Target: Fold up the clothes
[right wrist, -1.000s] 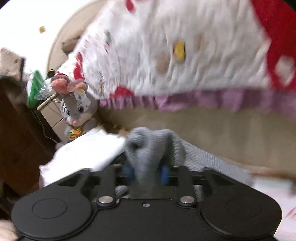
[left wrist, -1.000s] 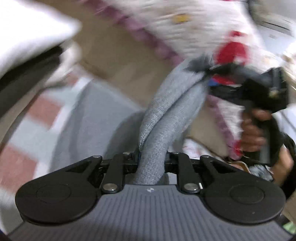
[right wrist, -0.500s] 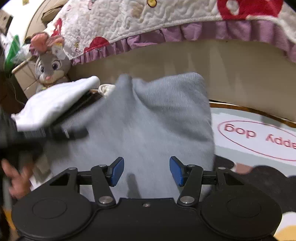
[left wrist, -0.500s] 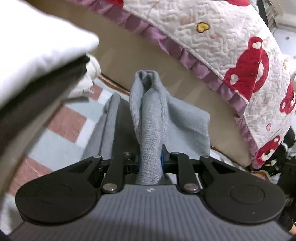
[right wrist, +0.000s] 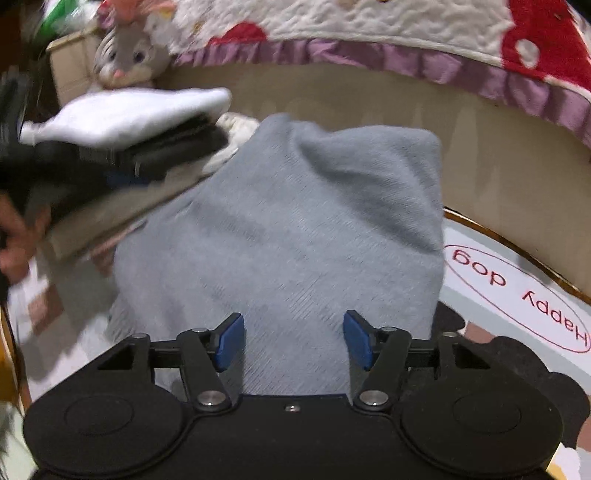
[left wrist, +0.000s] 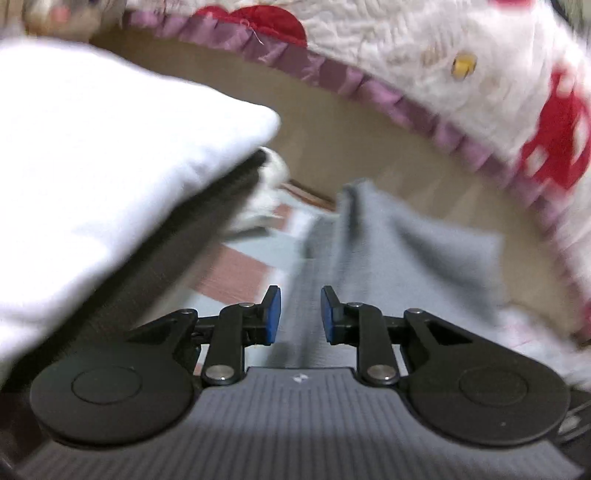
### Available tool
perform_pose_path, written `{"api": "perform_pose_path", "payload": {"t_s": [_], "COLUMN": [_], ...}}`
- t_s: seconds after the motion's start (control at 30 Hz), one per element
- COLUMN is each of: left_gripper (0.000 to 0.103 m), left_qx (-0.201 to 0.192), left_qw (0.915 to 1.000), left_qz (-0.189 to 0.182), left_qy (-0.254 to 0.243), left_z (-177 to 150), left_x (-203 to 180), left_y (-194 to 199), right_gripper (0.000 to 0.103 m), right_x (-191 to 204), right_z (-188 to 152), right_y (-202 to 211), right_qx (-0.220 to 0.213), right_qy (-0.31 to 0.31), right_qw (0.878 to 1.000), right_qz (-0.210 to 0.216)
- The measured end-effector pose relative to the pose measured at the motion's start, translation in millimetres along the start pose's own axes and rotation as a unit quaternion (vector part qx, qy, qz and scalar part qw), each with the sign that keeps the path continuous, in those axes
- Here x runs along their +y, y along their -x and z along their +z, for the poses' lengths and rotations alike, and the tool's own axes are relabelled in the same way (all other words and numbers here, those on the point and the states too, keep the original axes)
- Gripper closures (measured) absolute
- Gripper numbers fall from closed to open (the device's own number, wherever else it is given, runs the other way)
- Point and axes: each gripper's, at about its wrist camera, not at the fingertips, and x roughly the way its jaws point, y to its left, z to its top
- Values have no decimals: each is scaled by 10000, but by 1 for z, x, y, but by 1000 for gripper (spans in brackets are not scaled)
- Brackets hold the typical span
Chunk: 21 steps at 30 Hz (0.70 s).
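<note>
The grey knit garment (right wrist: 295,221) lies folded on a patterned floor mat (right wrist: 517,280), against the beige side of a bed (right wrist: 480,147) draped with a white quilt with red shapes and a purple frill (right wrist: 406,22). In the right wrist view its long axis runs away from the camera toward the bed, the near edge under the claw and the far end humped up against the bed side. A raised fold (left wrist: 351,206) runs along that same line in the left wrist view.

The left claw (left wrist: 298,315) is opening, its blue pads a little apart with the grey cloth lying below the gap, not pinched. The right claw (right wrist: 293,339) is also opening, pads wide apart above the garment, gripping nothing.

To the left sits a stack of folded clothes (right wrist: 122,147), a white piece on top of dark ones. A grey plush rabbit (right wrist: 129,55) sits behind it.
</note>
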Motion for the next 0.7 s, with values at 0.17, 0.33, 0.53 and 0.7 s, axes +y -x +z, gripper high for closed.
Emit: {"api": "perform_pose_path", "payload": {"t_s": [0.17,0.33,0.53,0.7], "left_gripper": [78,79,82,82], "left_qx": [248,1246,1171,1107], "left_qw": [9951,9827,9857,9850], "left_qz": [44,477,456,486], "left_qy": [-952,-1285,-1123,-1232], "left_z": [-19,-45,-47,-48], "left_x": [-45,-60,-55,-56], "left_y": [0,-35,-38,-39], "right_gripper": [33,33,35,35], "right_x": [15,13,-12,-45], "right_z": [-12,-12,22,71], "right_y": [1,1,21,11], "right_qx": [135,362,-45,-640], "right_qy": [90,-206,-403,183], "right_qw": [9983,9930,9923,9978], "right_qz": [559,1108,1172,13]}}
